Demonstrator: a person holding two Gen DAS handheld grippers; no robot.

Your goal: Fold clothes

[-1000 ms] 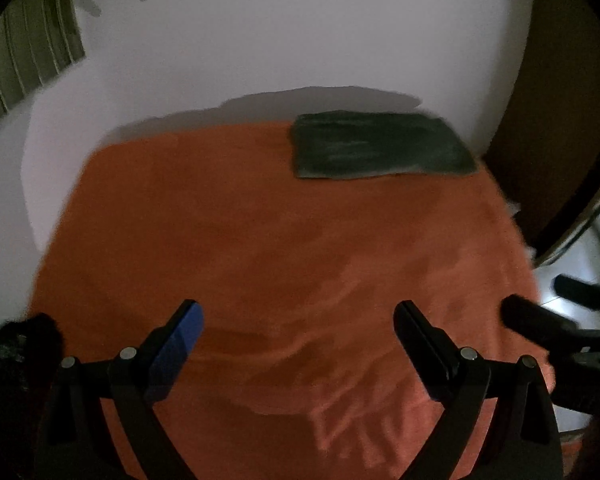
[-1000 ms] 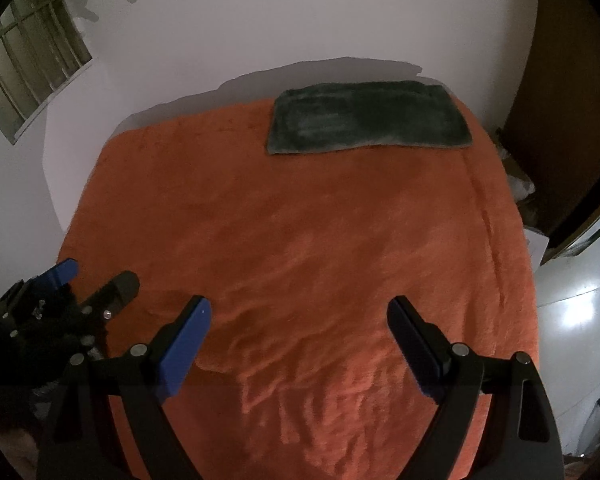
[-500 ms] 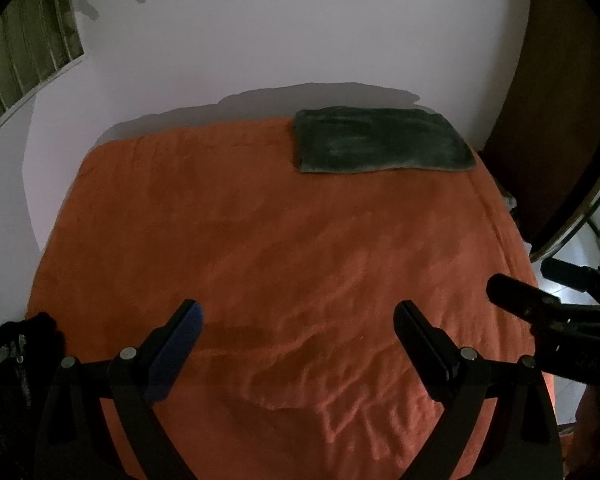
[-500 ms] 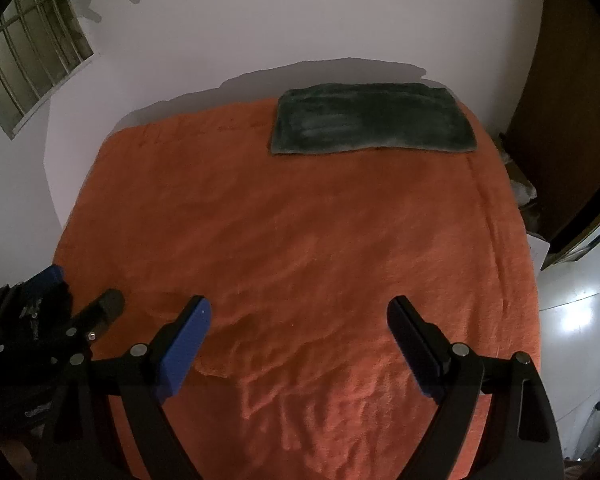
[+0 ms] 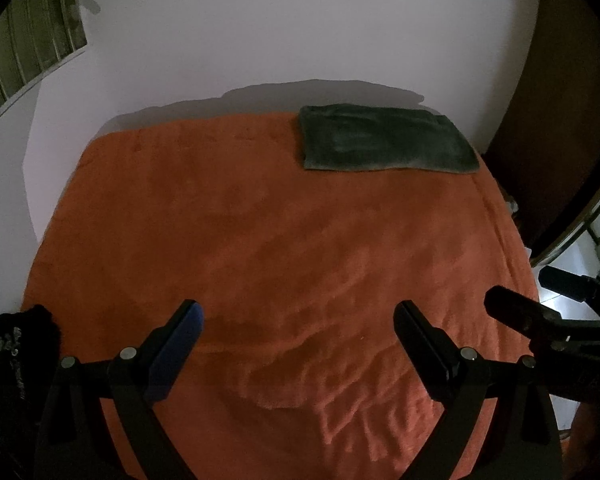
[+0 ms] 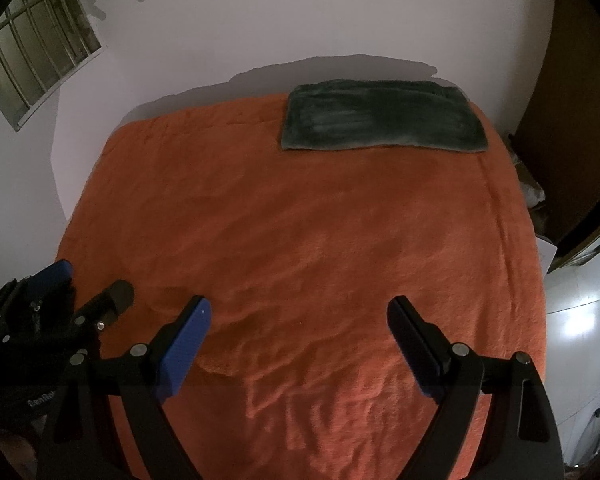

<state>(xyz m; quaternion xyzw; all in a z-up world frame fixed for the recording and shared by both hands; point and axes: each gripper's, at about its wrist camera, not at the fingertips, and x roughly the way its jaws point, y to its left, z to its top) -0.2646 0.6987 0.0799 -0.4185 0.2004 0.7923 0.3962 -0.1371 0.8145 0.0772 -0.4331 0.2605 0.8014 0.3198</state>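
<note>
A: Locate the work item.

B: A folded dark green cloth (image 5: 388, 142) lies flat at the far right end of the orange blanket (image 5: 268, 240), close to the white wall (image 5: 300, 20). Both views show it, well apart from both tools.

A: What differs between views?

B: The left wrist view shows a dark heap (image 5: 16, 344) at the blanket's near left edge, too dim to identify, and the right gripper (image 5: 540, 300) entering from the right. The right wrist view shows the left gripper (image 6: 88, 292) at the left and a barred window (image 6: 36, 60) with its grid clear.

A: Tool state?

B: Left gripper: jaws spread wide, nothing between them. Right gripper: the same, empty, blue pads (image 6: 184, 348) apart. Both hover over the rumpled near part of the blanket.

A: Obstructions?

B: A dark wooden door (image 6: 572, 100) stands at the right. Nothing lies between the tools and the cloth.
</note>
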